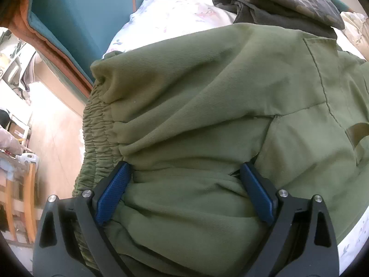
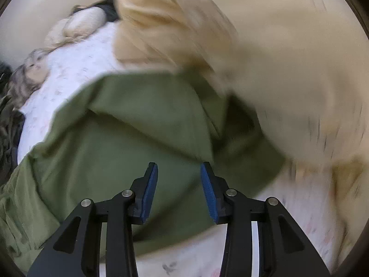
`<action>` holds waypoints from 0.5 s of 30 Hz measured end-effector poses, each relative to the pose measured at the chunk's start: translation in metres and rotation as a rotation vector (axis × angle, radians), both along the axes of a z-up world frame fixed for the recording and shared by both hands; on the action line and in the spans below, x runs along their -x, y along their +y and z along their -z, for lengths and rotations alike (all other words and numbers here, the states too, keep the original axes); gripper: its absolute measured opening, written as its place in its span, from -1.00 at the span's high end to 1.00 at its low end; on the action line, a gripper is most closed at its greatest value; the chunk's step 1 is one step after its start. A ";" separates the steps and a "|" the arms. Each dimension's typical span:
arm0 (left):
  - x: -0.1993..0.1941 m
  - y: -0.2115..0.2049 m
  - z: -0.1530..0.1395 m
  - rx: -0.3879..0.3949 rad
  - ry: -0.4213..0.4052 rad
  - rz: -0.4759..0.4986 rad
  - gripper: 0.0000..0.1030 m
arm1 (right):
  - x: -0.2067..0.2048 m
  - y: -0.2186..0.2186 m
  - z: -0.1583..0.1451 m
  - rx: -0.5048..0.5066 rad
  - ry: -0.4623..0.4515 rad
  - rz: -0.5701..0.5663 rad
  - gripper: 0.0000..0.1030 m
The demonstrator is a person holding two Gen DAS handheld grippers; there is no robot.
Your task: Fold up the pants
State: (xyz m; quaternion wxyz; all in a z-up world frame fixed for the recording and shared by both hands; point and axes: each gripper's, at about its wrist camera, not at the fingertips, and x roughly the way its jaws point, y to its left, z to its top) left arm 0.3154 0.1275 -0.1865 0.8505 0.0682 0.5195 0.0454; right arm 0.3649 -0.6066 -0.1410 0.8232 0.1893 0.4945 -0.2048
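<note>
Olive green pants (image 1: 207, 106) lie on a white floral bedsheet (image 1: 175, 11). The elastic waistband (image 1: 96, 129) is at the left of the left wrist view. My left gripper (image 1: 186, 168) is open wide, its blue pads pressed into the bunched fabric near the waistband, nothing clamped. In the right wrist view the pants (image 2: 129, 124) show a folded-over leg end on the sheet (image 2: 76, 69). My right gripper (image 2: 178, 168) is open above the fabric and holds nothing. That view is motion-blurred.
A pile of camouflage and dark clothes (image 1: 276, 0) lies beyond the pants. A teal and orange mattress edge (image 1: 69, 23) borders the bed at left. A beige blanket or cushion (image 2: 276, 57) rises at the right, and crumpled clothing (image 2: 13, 106) lies at the left.
</note>
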 end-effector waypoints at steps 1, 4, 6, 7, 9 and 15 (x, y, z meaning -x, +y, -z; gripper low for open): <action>0.000 0.000 0.000 -0.001 -0.001 0.001 -0.83 | 0.015 -0.005 0.006 -0.035 -0.033 0.051 0.17; 0.000 0.000 0.000 -0.007 -0.008 0.001 -0.85 | 0.059 -0.023 0.024 -0.195 -0.127 0.237 -0.25; 0.001 -0.001 0.001 -0.010 -0.014 0.000 -0.86 | 0.081 -0.025 0.029 -0.221 -0.165 0.303 -0.26; 0.002 -0.002 0.001 -0.011 -0.017 0.000 -0.86 | 0.089 -0.022 0.030 -0.231 -0.167 0.322 -0.26; 0.003 -0.002 0.001 -0.008 -0.016 0.002 -0.86 | 0.106 -0.016 0.032 -0.313 -0.219 0.345 -0.26; 0.007 -0.002 -0.004 -0.001 -0.030 -0.012 -0.82 | 0.104 -0.010 0.054 -0.556 -0.305 0.289 -0.47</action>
